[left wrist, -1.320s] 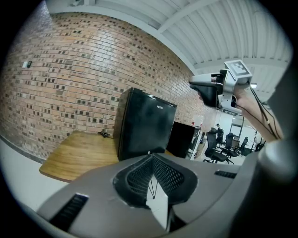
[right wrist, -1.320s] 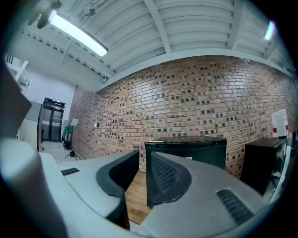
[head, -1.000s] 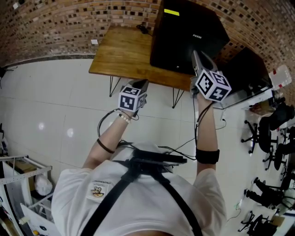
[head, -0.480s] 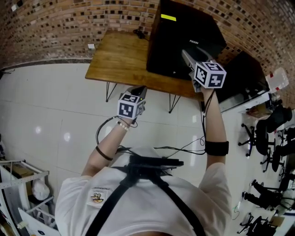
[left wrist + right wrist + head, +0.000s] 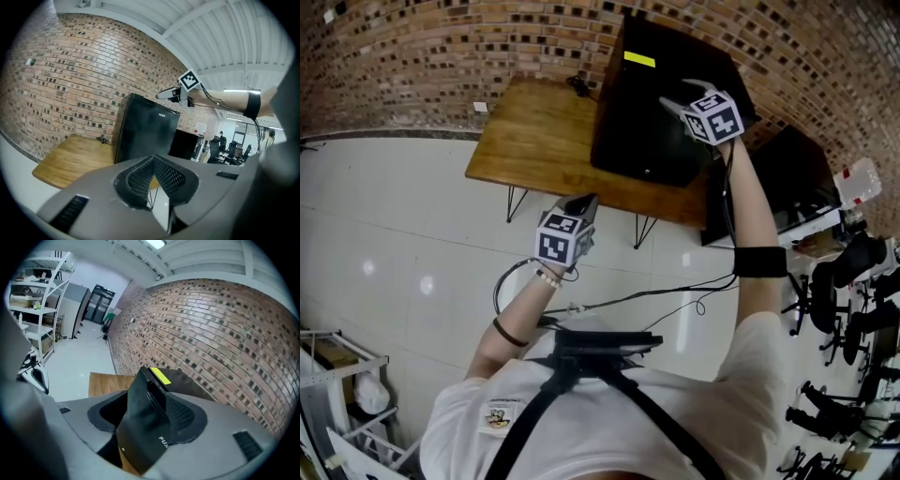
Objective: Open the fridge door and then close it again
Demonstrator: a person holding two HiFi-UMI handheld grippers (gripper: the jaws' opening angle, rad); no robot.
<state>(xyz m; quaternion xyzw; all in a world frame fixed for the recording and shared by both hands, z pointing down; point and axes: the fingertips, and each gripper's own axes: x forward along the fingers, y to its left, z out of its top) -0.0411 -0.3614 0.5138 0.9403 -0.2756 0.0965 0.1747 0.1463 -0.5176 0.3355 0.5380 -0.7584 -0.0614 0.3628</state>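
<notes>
The right gripper (image 5: 678, 94) is swinging up from the front of the black fridge (image 5: 666, 56) to just above its top front edge; its jaws have just been opening about half wide, with nothing held. The fridge is standing at the right end of the wooden table (image 5: 539, 131), its door (image 5: 637, 136) looking shut, so the pull to open it is likely coming next; the left gripper (image 5: 583, 204) is waiting off the table's front edge, jaws closed tight and empty.

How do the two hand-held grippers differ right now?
The left gripper has its fingers shut on nothing; the right gripper has fingers apart, just opened further, the black fridge showing between them. The left gripper hangs low before the wooden table; the right gripper is raised by the fridge's top. Both carry marker cubes.
</notes>
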